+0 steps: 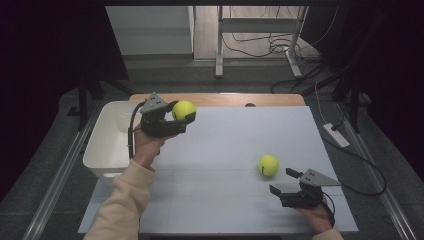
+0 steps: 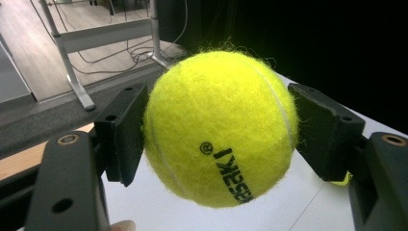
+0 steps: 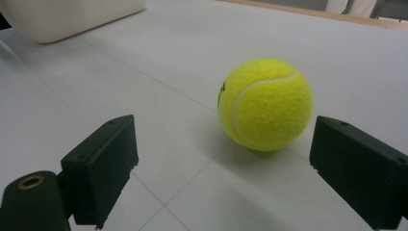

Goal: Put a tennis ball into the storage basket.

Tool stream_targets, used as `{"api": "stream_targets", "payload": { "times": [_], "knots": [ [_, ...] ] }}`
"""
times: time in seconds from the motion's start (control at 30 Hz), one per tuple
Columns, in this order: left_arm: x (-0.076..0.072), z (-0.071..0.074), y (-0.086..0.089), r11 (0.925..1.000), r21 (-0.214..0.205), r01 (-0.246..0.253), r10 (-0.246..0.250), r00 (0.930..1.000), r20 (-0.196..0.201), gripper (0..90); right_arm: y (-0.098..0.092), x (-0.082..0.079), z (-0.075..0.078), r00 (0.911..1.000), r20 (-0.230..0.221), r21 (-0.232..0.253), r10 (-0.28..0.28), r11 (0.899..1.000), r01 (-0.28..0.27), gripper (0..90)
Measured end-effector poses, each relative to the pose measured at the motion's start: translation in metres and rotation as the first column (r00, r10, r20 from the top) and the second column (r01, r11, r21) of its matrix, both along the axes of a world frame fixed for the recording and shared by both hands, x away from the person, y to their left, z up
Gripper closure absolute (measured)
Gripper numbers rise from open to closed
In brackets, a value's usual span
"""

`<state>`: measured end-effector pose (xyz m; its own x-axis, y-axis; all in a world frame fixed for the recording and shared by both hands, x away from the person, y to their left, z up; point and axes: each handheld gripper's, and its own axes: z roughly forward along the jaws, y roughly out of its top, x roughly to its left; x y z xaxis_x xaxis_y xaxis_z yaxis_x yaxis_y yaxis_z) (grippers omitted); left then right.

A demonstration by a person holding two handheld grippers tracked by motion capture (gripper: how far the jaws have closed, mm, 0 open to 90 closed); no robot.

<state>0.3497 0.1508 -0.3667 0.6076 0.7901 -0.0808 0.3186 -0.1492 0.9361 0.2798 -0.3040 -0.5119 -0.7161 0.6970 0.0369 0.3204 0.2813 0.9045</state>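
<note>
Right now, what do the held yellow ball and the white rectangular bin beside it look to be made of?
Held yellow ball: fuzzy felt, likely over rubber; stray fibres, a curved white seam and black print show, like a tennis ball. White rectangular bin: probably moulded plastic; smooth, matte walls with rounded corners and a rolled rim.

- A fuzzy yellow tennis ball (image 2: 219,127) with black lettering sits clamped in the left gripper (image 2: 221,132) — one black jaw pad presses each side.
- Below the ball lies the pale grey tabletop (image 2: 293,202), with a strip of wooden edge (image 2: 19,161) at the left.
- Behind, a grey metal frame leg (image 2: 72,72) stands on a light floor among loose cables (image 2: 130,50).
- A fingertip (image 2: 122,225) peeks at the bottom edge.
</note>
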Motion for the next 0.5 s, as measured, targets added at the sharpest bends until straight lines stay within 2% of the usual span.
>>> {"api": "stream_targets", "payload": {
  "times": [0.5],
  "knots": [
    [0.0032,0.0001,0.0099,0.9996,-0.001,-0.03,0.03,0.9995,-0.004,27.5,0.0001,-0.0004,0.0,1.0,0.0,-0.005,-0.001,1.0,0.001,9.5]
  ]
}}
